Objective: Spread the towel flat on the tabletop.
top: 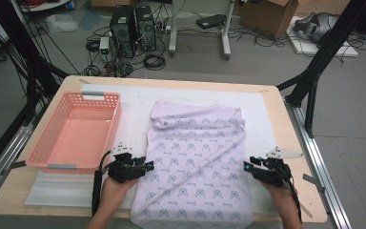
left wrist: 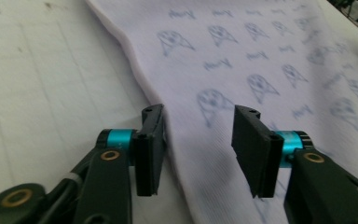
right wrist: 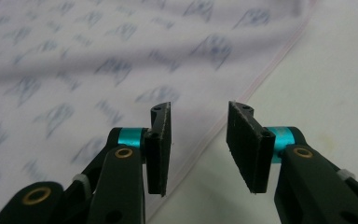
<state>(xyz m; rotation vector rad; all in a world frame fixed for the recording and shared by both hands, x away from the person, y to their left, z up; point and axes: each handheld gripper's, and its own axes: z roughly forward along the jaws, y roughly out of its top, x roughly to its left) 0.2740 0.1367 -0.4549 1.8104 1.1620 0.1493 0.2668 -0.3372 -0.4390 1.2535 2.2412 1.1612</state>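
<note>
A pale lilac cloth [top: 198, 160] printed with small blue figures lies spread over the middle of the table, a diagonal fold ridge crossing it. My left gripper [top: 148, 166] is at the cloth's left edge, open, its jaws straddling that edge [left wrist: 168, 140] low over the white mat. My right gripper [top: 248, 164] stands open at the cloth's right edge, and its view has the pink-hemmed border [right wrist: 223, 123] running between the jaws. Neither holds anything. The cloth [left wrist: 261, 70] stretches away ahead of the left jaws, and the cloth [right wrist: 98, 60] lies to the left of the right jaws.
A pink plastic basket [top: 59, 125] sits empty at the left of the table, close to my left hand. A white mat [top: 262, 119] covers the tabletop under the cloth. The wooden table edge [top: 290, 124] runs down the right side. Cables and computers stand on the floor beyond.
</note>
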